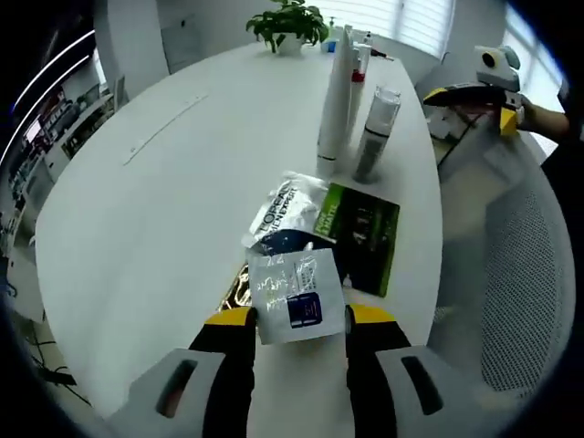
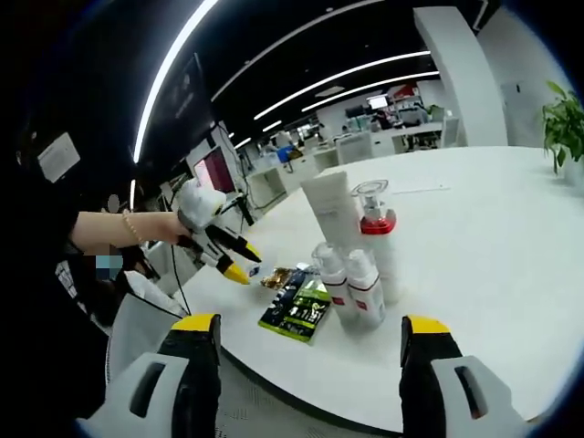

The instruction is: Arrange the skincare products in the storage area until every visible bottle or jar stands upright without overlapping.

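Observation:
My left gripper is shut on a small white sachet with a blue label, held above the white table. Beyond it lie a silver sachet, a green packet and a gold packet. A tall white tube and a clear-capped grey bottle stand upright behind them. My right gripper is open and holds nothing, off the table edge. Ahead of it stand the white tube, a red-collared bottle and two small white bottles. The green packet lies flat beside them.
A potted plant stands at the table's far end, also in the right gripper view. A person's hand carries the left gripper. A mesh chair sits beside the table. Office desks and screens fill the background.

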A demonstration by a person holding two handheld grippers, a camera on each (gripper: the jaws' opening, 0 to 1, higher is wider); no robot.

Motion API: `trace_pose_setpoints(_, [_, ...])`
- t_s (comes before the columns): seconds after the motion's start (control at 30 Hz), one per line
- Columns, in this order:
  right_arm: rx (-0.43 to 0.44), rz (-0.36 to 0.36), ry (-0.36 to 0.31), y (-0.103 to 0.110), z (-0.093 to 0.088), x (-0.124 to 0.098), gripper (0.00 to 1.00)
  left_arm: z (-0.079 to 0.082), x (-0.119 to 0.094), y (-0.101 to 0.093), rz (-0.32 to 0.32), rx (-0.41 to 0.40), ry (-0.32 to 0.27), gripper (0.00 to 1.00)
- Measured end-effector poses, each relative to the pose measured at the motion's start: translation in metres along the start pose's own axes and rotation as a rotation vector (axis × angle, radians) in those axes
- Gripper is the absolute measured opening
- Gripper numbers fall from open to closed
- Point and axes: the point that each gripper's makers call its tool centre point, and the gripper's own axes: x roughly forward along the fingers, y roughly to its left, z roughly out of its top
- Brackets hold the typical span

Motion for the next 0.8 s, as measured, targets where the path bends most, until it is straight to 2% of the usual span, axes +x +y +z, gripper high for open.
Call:
trace_pose_setpoints(0.5, [-0.014,-0.023,-0.001,-0.002,0.001,-0.001,0.88,-0.031,0.01,-0.033,-0.108,0.178,0.078,0.36])
trace_pose_setpoints(0.8, [-0.021,-0.047,-0.007,-0.004,0.003,-0.002,0.88,-0.04,0.017,-0.037,-0.154,0.243,0.098,0.35])
